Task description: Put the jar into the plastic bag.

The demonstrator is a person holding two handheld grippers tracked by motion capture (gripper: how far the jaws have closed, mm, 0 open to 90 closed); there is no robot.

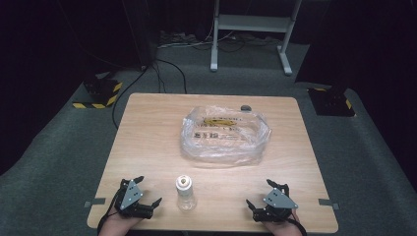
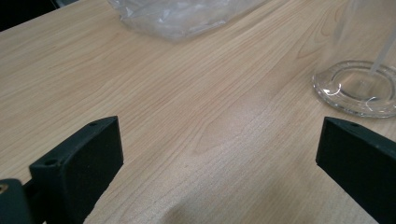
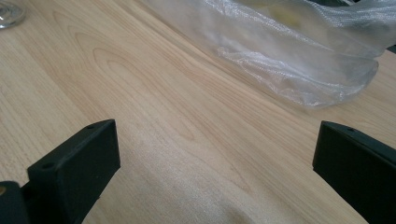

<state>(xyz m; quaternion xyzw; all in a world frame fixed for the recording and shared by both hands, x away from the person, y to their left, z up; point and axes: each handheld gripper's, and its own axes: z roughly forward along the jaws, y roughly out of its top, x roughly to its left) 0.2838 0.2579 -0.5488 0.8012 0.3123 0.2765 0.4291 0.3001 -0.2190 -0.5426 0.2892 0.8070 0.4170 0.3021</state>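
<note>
**Bottle and bag wait between two open grippers**

Counter of pale wood carries everything here. Largest on it is a crumpled clear plastic bag with yellow and black print, lying toward the far middle, well apart from both hands. Nearer the person, a small clear bottle stands upright with its cap on, between the two grippers and closer to the left one; the left gripper view catches its glassy base just beyond the right-hand jaw.

The left gripper rests at the near edge with its jaws spread wide and nothing between them. The right gripper sits likewise at the near right, jaws wide apart over bare wood.

The likely trouble is the bottle: it is light, narrow and smooth, so a jaw that clips its side on the approach could tip it or skid it across the counter. The bag is limp and slippery, and a shallow pinch might slide off its film.
</note>
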